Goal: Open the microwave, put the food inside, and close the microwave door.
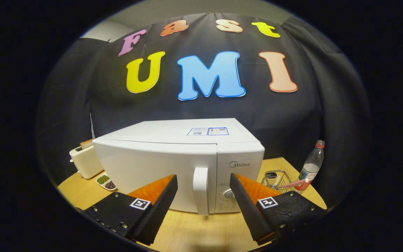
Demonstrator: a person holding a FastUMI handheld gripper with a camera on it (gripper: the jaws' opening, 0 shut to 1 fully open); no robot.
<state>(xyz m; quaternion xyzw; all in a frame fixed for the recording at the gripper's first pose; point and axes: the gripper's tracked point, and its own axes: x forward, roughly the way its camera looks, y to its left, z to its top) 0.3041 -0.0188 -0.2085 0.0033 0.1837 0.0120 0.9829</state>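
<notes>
Nearest of all, the gripper hangs low over the pale wooden table, its two fingers spread wide apart with nothing held between them. Each finger carries a small square black-and-white marker on its upper side.

Just ahead of the fingers stands the white microwave, door shut. Its upright white door handle sits in line with the gap between the two fingers, a little beyond their tips and apart from both of them. To the right of the handle is the control panel with a round knob, partly hidden behind the right finger.

Left of the microwave, near its front corner, lies a small divided dish holding dark green and dark brownish food in separate compartments. Behind that dish, tucked against the microwave's left side, is a cream toaster with a slice of bread sticking up from its slot.

On the right, beyond the right finger, a small wire basket rests on the table. Just past it stands a clear plastic bottle with a red neck ring, upright near the table's edge.
</notes>
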